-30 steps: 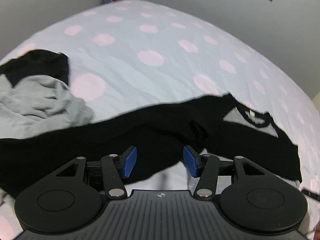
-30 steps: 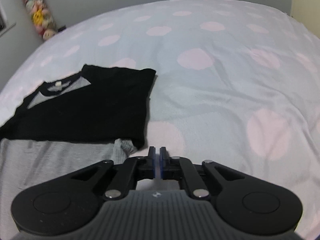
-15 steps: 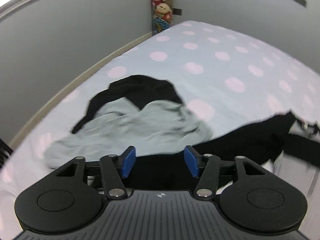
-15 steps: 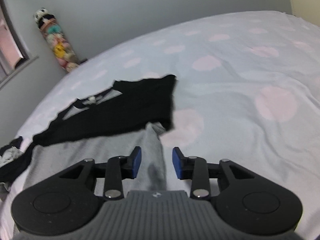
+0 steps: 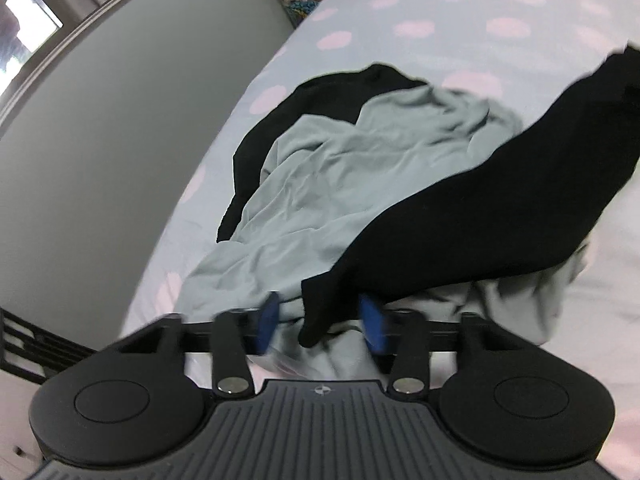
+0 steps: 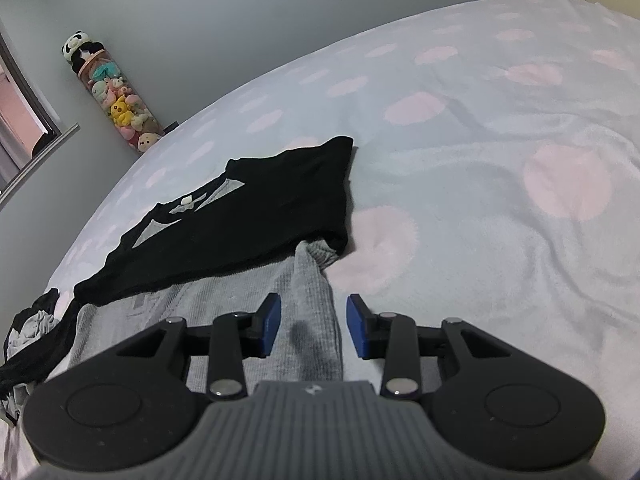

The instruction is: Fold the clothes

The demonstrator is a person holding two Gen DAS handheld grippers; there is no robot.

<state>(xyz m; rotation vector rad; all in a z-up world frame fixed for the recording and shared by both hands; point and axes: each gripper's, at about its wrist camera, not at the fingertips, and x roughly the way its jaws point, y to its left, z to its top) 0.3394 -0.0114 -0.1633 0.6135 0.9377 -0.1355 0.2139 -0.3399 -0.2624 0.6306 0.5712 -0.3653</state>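
Left hand-held gripper [image 5: 320,322]: jaws apart, blue pads on either side of a black sleeve [image 5: 480,216] end that hangs between them; contact unclear. Beyond it, crumpled pale grey garment [image 5: 352,184] over a black garment [image 5: 320,92], near bed [image 5: 472,28] edge by wall. Right hand-held gripper [image 6: 313,326]: jaws wide, holding nothing, low over grey ribbed cloth [image 6: 304,288]. Ahead, shirt [image 6: 260,208] black with grey neck panel, flat on spotted bed, overlapping the grey cloth. Tube of plush toys [image 6: 116,96] in corner.
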